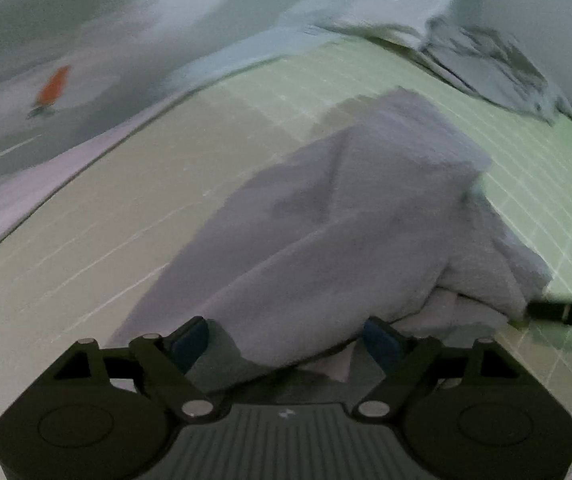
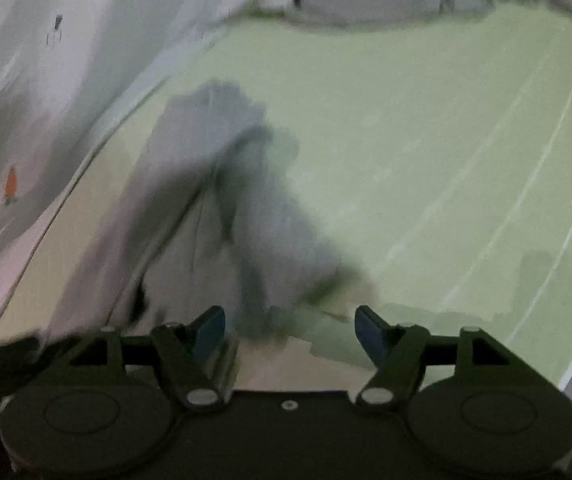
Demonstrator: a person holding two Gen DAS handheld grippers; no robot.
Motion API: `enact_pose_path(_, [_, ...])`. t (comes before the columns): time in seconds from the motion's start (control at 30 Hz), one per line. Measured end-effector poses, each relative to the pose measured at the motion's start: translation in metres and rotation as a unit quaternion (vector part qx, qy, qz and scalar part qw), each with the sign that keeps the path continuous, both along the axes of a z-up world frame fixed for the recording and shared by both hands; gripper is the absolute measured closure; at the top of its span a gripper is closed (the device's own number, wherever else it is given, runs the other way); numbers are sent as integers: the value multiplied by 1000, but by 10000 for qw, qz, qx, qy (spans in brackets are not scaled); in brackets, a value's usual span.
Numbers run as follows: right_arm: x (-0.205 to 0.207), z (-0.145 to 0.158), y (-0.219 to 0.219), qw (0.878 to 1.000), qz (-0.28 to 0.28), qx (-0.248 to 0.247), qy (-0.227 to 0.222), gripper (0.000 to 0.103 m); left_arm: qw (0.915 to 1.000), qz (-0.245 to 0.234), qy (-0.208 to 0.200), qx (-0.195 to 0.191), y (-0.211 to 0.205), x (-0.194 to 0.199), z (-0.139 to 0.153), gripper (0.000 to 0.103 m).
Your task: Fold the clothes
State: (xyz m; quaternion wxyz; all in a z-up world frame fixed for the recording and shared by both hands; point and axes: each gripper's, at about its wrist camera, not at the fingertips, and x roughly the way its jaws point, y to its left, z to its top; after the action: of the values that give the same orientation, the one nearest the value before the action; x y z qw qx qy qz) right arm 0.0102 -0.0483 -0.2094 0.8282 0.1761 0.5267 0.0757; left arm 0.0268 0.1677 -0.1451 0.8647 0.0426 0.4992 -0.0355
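Observation:
A crumpled grey cloth lies on a green grid cutting mat. My left gripper is open, its blue pads wide apart, with the cloth's near edge lying between them. In the right wrist view the same grey cloth lies bunched on the mat, blurred by motion. My right gripper is open, just behind the cloth's near right edge, with nothing clamped. The right gripper's dark finger shows at the far right of the left wrist view, touching the cloth's edge.
A white sheet with a small orange print covers the surface left of the mat and also shows in the right wrist view. A crumpled pale garment lies at the mat's far edge.

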Motion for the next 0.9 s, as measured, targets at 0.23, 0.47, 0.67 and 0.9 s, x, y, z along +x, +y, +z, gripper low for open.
enact_pose_path(0.23, [-7, 2, 26, 9992, 273, -267, -94, 30, 9934, 1066, 41, -430, 36, 23, -10, 97])
enact_pose_path(0.47, [-19, 6, 58, 9972, 712, -242, 20, 27, 9438, 3193, -781, -340, 166, -22, 11, 98])
enact_pose_path(0.67, [-27, -1, 105, 9851, 1520, -798, 60, 14, 8604, 5062, -570, 170, 278, -105, -3, 98])
enact_pose_path(0.9, [-18, 2, 110, 9700, 2012, -1266, -501, 75, 8255, 5643, -89, -91, 292, -198, -27, 98])
